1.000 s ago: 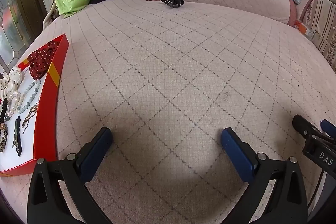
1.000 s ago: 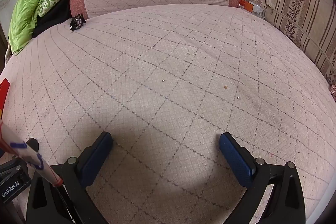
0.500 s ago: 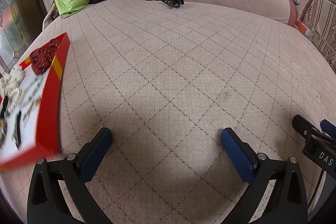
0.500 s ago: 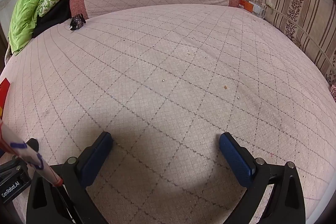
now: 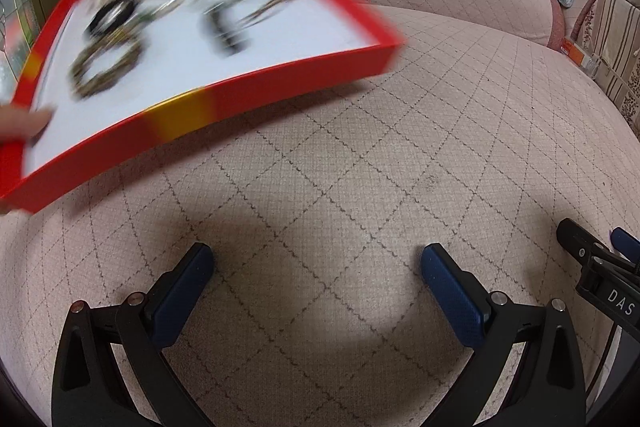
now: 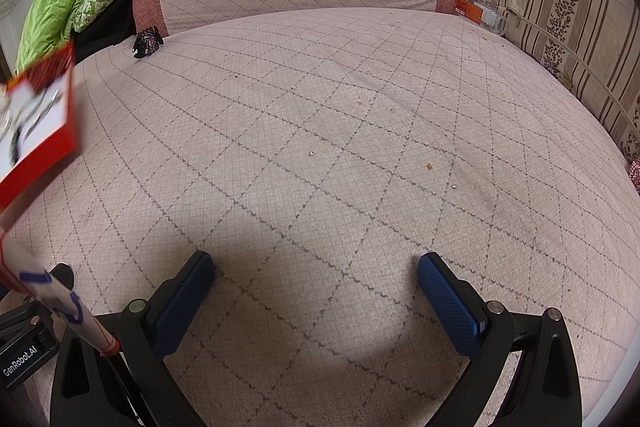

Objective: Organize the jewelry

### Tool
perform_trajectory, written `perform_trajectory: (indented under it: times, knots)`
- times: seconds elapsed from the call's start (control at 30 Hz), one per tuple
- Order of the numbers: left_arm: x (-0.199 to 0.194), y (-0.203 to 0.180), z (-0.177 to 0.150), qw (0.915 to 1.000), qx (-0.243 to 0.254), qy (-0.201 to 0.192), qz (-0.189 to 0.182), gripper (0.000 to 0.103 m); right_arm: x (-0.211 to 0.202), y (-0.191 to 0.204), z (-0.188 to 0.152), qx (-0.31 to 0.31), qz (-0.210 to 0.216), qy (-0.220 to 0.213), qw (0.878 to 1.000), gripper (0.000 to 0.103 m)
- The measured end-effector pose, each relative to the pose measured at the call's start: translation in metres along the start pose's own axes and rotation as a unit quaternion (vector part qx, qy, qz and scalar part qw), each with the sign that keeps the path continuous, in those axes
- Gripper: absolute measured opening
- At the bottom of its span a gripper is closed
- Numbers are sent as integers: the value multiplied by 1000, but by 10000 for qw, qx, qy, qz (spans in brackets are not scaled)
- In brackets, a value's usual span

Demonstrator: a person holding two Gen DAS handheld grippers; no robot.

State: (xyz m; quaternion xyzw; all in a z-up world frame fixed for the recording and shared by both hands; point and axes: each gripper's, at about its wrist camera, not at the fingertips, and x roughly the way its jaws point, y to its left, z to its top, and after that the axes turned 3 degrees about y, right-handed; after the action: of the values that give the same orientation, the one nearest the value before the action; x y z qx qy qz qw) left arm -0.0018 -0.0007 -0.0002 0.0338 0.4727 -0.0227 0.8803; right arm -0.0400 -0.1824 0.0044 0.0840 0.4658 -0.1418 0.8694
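**Both grippers wide open, empty**

L gripper (image 5: 316, 267): jaws spread wide, blue pads at approx 7 and 5 o'clock of its view, nothing btwn. R gripper (image 6: 314, 267): same pose, jaws apart, empty. Bare fingertip (image 5: 24, 121) at 9 o'clock in L view, blurred.

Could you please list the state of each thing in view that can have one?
Red tray: lifted off the bed, tilted, motion-blurred, a finger on its corner.
Jewelry: lying inside the tray.
Black hair claw: lying loose on the bed.
Left gripper: open, empty.
Right gripper: open, empty.
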Motion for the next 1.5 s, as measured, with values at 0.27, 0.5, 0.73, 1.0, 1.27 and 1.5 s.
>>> perform_trajectory:
  times: [0.27, 0.5, 0.73, 1.0, 1.27, 1.5]
  knots:
    - [0, 0, 0, 10000, -1, -1, -1, 103, 1, 0, 0, 0, 0, 0, 10000, 103]
    - [-1, -1, 1, 10000, 4, 5, 6, 103, 0, 0, 1, -4, -6, 13, 10000, 103]
    - [-5, -3, 2, 10000, 0, 3, 0, 103, 0, 1, 2, 0, -3, 7, 10000, 103]
    - [-8, -5, 6, 10000, -3, 7, 5, 103, 1, 0, 0, -2, -3, 5, 10000, 103]
    - [-12, -6, 7, 10000, -6, 12, 2, 103, 1, 0, 0, -9, -11, 7, 10000, 103]
    - [-4, -7, 2, 10000, 2, 15, 13, 103, 1, -1, 0, -7, -8, 7, 10000, 103]
